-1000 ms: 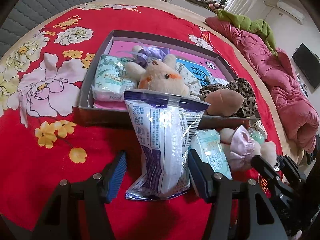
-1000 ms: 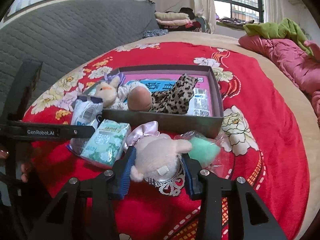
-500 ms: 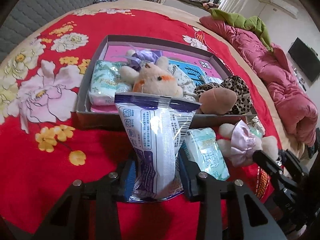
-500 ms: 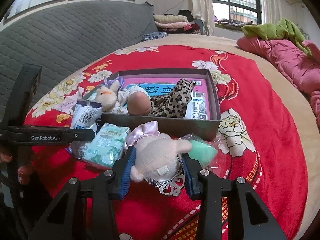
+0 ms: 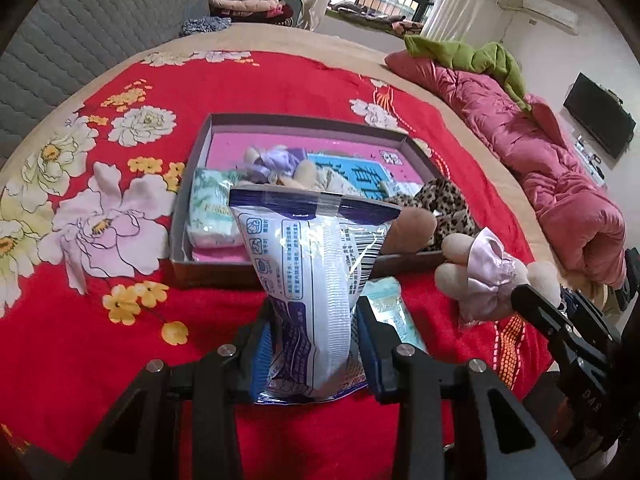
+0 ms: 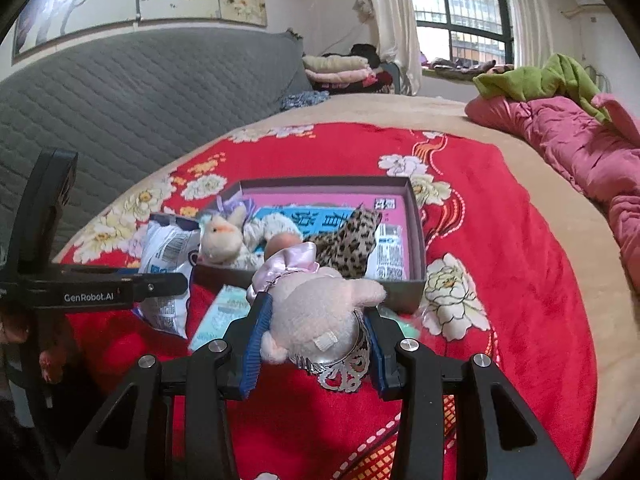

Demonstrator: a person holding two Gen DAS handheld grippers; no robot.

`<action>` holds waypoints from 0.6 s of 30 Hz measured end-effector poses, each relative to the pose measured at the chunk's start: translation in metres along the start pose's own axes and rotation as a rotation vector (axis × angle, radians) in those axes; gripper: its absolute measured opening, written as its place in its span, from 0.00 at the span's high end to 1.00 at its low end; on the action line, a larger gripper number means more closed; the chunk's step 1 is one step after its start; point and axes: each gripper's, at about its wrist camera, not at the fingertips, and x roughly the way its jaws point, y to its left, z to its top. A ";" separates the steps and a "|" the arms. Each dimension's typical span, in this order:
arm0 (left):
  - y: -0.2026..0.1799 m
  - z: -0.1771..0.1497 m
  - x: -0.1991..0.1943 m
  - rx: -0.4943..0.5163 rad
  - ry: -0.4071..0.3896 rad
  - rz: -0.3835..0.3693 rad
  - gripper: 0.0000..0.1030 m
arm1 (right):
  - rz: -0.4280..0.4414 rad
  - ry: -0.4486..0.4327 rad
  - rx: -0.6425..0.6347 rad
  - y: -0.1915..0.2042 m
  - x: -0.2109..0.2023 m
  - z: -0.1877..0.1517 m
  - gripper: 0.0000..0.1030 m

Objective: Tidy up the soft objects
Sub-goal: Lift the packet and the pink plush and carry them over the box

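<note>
Finding: both items have left the bed since a second ago. Your left gripper [image 5: 316,350], which stood wide around the white-and-blue packet [image 5: 316,280] then, is now closed on its lower half and has raised it; the packet stands upright between the blue fingers [image 5: 262,354], its sealed top at 12 o'clock, overlapping the near wall of the box [image 5: 208,270]. Your right gripper [image 6: 316,346] holds the pink plush toy [image 6: 316,312] by the body, fingers narrow around it, and the toy has risen to hang in front of the box's near wall.

Meaning for the task: two soft objects appear to be in transit at once, and both look ready to go over the near wall.

Pose: both grippers point forward toward the box, roughly level, the right one at 3 o'clock of the left.

Remaining on the bed [image 5: 80,340]: a green tissue pack [image 5: 390,308], just beside the left gripper at 1 o'clock. The box already holds a tissue pack [image 5: 210,208], a cream plush [image 6: 222,240] and a leopard-print item [image 6: 348,244]; free floor shows at its far side.
</note>
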 end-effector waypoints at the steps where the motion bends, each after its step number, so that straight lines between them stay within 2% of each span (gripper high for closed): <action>1: 0.000 0.002 -0.002 -0.001 -0.005 0.001 0.63 | -0.005 -0.007 -0.002 0.000 -0.001 0.002 0.58; 8: 0.017 0.025 -0.024 -0.046 -0.102 0.033 0.63 | -0.025 -0.070 0.019 -0.006 -0.006 0.026 0.58; 18: 0.057 0.055 -0.017 -0.117 -0.139 0.108 0.63 | -0.056 -0.138 0.051 -0.010 0.007 0.059 0.58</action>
